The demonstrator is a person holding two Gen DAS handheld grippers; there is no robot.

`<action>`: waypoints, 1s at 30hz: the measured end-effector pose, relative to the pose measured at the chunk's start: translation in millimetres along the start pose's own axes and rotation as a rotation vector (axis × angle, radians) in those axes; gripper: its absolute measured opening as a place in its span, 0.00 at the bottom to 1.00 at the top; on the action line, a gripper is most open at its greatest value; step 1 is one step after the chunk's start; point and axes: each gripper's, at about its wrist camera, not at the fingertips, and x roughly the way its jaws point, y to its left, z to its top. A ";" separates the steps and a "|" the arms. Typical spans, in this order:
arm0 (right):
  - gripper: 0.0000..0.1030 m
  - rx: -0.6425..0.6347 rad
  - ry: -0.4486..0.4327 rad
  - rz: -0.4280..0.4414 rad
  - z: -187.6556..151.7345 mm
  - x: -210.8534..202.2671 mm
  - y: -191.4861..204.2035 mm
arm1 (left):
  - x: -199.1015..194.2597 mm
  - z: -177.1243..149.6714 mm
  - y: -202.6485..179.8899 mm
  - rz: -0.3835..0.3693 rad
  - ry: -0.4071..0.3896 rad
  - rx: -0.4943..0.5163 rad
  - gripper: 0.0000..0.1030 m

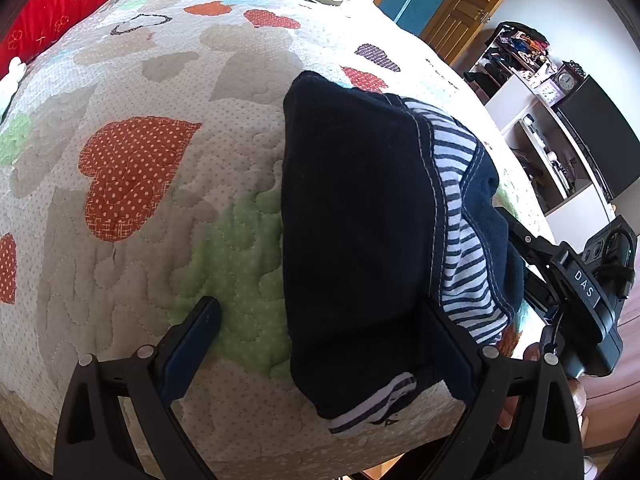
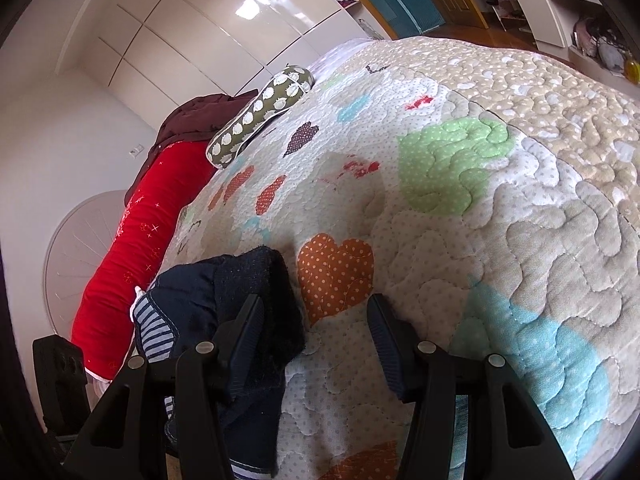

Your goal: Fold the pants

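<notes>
Dark navy pants point(image 1: 356, 216) with a blue-and-white striped lining lie folded in a bundle on the quilted bedspread point(image 1: 140, 208), near the bed's front edge. My left gripper point(image 1: 324, 324) is open, its jaws wide apart over the bundle's near end, the right finger point(image 1: 448, 340) against the cloth. In the right wrist view the pants point(image 2: 256, 304) lie at lower left. My right gripper point(image 2: 314, 322) is open, its left finger point(image 2: 244, 332) on the pants' edge, the quilt point(image 2: 460, 208) between the jaws. The right gripper's body point(image 1: 588, 292) shows at the left wrist view's right edge.
A red bolster point(image 2: 132, 248) and a patterned cushion point(image 2: 264, 108) lie at the head of the bed. Shelves with clutter point(image 1: 532, 92) and a wooden door point(image 1: 460, 4) stand beyond the bed's far side. White wardrobe doors point(image 2: 192, 28) line the wall.
</notes>
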 end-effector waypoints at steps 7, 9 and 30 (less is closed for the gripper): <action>0.56 -0.036 -0.023 -0.013 -4.3 0.6 3.9 | 0.3 -3.1 0.6 -0.007 -0.016 0.011 0.96; 0.56 -0.045 -0.032 -0.017 -5.8 0.8 4.8 | -0.1 -4.8 0.4 -0.009 -0.023 0.019 0.98; 0.57 -0.107 -0.091 -0.058 -14.1 3.5 15.2 | 4.0 -14.2 -2.0 0.034 -0.129 0.076 1.00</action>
